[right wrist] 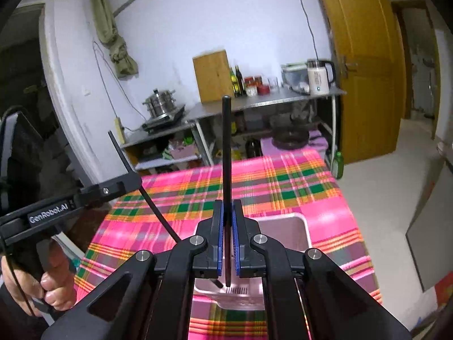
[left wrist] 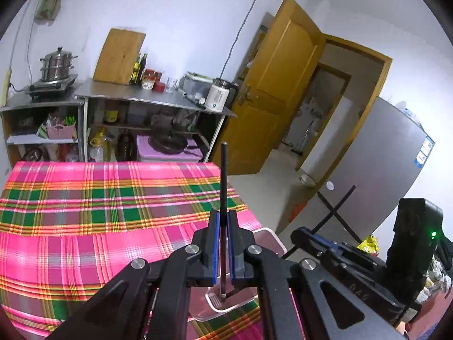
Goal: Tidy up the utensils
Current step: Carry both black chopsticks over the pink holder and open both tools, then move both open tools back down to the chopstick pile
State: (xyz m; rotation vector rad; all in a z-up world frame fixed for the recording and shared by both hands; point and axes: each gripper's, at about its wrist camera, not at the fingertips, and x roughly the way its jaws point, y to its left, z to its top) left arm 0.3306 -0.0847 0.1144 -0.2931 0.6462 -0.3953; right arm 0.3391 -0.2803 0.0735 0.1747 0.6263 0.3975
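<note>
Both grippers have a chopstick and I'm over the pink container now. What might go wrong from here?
1. Each gripper, left and right, pinches its black chopstick low on the shaft, so either could pivot or slip.
2. The two chopsticks may knock together; the grippers sit close.
3. The pink container sits near the edge of the plaid cloth; a bump might shove it off.

The pink container (left wrist: 266, 231) sits mostly hidden behind the left gripper (left wrist: 223, 243); the right-wrist view blurs the shelf clutter (right wrist: 181, 148), contents unreadable.
</note>
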